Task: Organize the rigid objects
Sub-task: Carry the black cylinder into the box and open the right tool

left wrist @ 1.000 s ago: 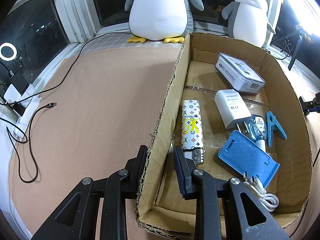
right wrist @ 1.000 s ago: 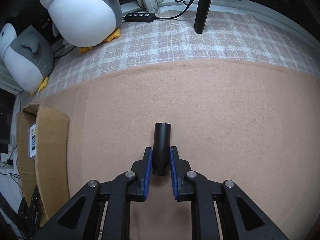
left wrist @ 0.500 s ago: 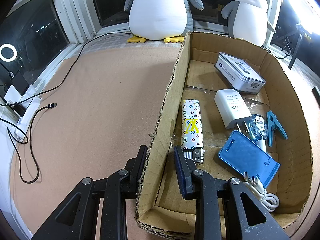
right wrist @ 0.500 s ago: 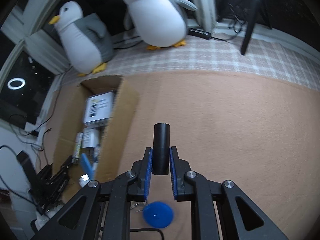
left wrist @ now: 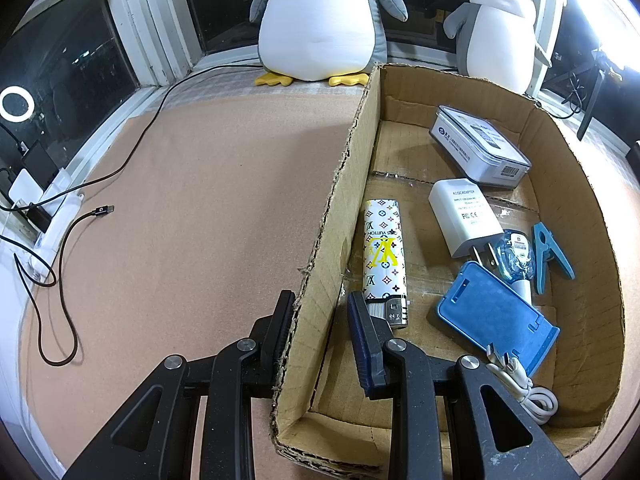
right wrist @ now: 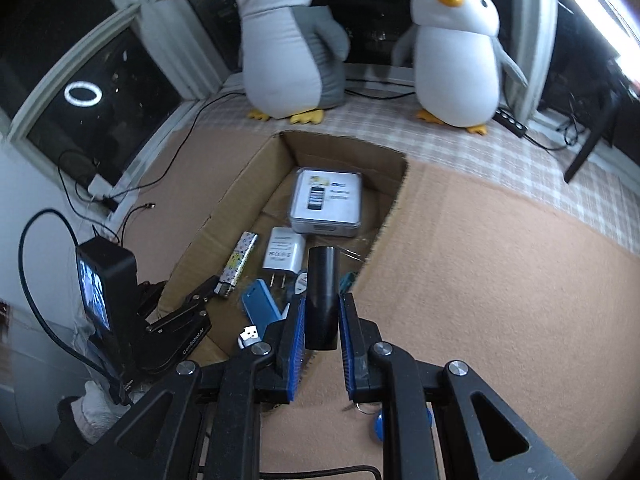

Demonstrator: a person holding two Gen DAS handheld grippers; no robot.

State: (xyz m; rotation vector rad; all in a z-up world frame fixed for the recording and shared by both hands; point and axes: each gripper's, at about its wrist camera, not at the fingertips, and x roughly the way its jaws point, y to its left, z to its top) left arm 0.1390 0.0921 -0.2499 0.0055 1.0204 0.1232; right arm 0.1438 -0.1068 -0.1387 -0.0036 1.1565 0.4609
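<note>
R gripper (right wrist: 322, 320) carries a black cylinder (right wrist: 322, 288) above the cardboard box (left wrist: 340, 184); L gripper (left wrist: 320, 320) straddles the box's near side wall.

Near to far from the box's near end: R jaws clenched on the cylinder (upright-ish, above the box's near end); L jaws spread either side of the wall, whether gripping it I cannot tell. Inside: white cable (left wrist: 528, 392), blue phone stand (left wrist: 492, 316), patterned lighter (left wrist: 384, 256) by the wall, blue clip (left wrist: 548, 256), white charger (left wrist: 464, 216), then white case (left wrist: 480, 148) at the far end. Beyond the box, two penguin plushies (left wrist: 320, 16) on the sill.
</note>
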